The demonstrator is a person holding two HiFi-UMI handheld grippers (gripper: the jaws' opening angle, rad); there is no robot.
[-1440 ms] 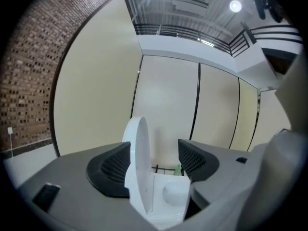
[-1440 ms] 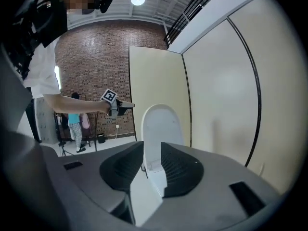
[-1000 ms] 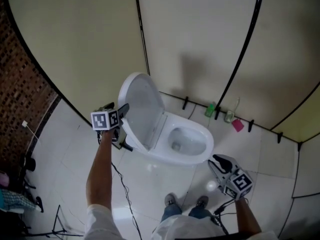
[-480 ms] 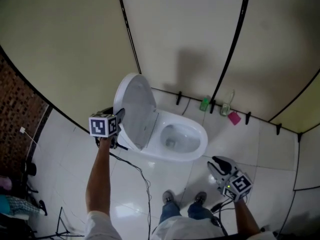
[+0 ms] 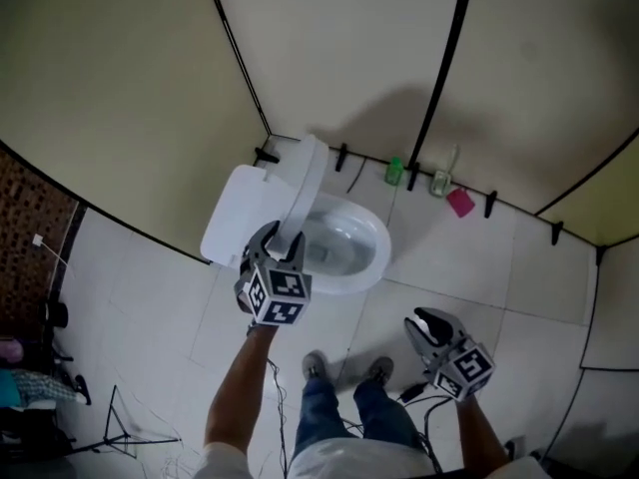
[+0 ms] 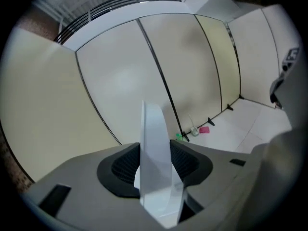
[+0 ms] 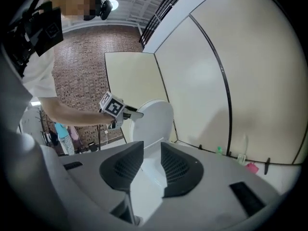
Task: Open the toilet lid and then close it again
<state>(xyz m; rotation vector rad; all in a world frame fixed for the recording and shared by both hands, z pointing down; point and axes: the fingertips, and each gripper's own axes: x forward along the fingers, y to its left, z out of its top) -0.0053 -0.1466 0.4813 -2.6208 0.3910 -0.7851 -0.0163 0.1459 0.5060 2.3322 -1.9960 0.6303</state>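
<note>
The left gripper (image 5: 281, 239) has just closed on the upright toilet lid (image 5: 306, 180) mid-frame, so lowering can start; the right gripper (image 5: 431, 329), lower right, is narrow and empty.

White toilet lid (image 6: 154, 153), cream partition walls (image 5: 120, 88), brown brick wall (image 5: 25, 238), white floor tiles (image 5: 150, 297).

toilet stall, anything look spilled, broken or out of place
Nothing spilled or broken. The toilet lid stands raised, its edge clamped in the left gripper. A green bottle, a clear container and a pink item sit on the floor by the partition, and loose cables trail by the person's shoes.
</note>
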